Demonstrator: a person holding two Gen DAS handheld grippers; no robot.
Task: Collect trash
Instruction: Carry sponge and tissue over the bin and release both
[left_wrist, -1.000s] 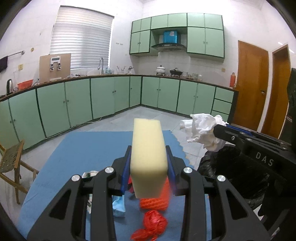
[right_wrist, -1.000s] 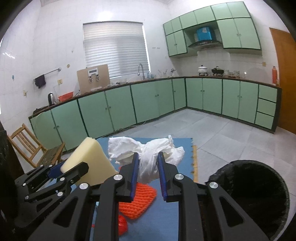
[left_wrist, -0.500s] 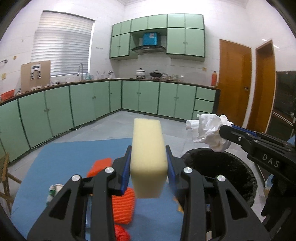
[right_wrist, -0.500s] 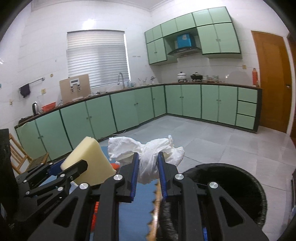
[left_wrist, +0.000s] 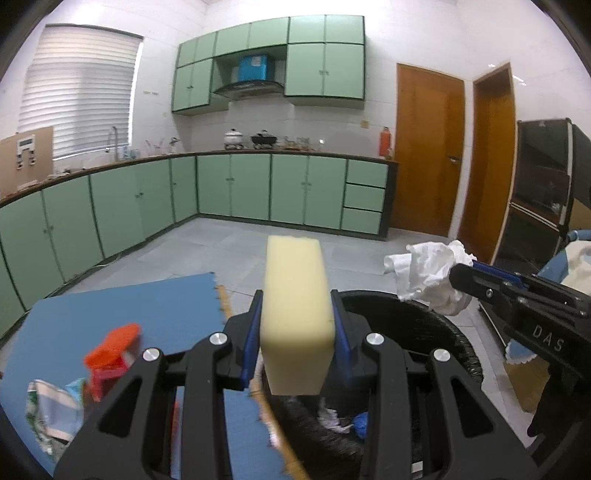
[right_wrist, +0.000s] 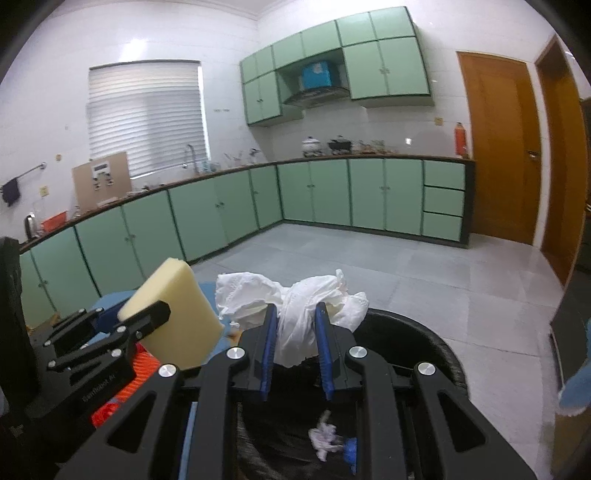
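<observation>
Left hand-held gripper (left_wrist: 295, 332) pinches spongy yellow foam block (left_wrist: 295, 317).

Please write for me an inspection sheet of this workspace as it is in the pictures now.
Surface: blue floor mat on grey tiles.
Job's things: yellow sponge, white crumpled paper, black lined trash bin with scraps inside.
Clutter: orange mesh piece and wrappers on the mat.
Grippers: left gripper fingers clamp the sponge; right gripper clamps the paper above the bin.
Cables: nothing seen.
Surroundings: green kitchen cabinets, wooden doors.
</observation>
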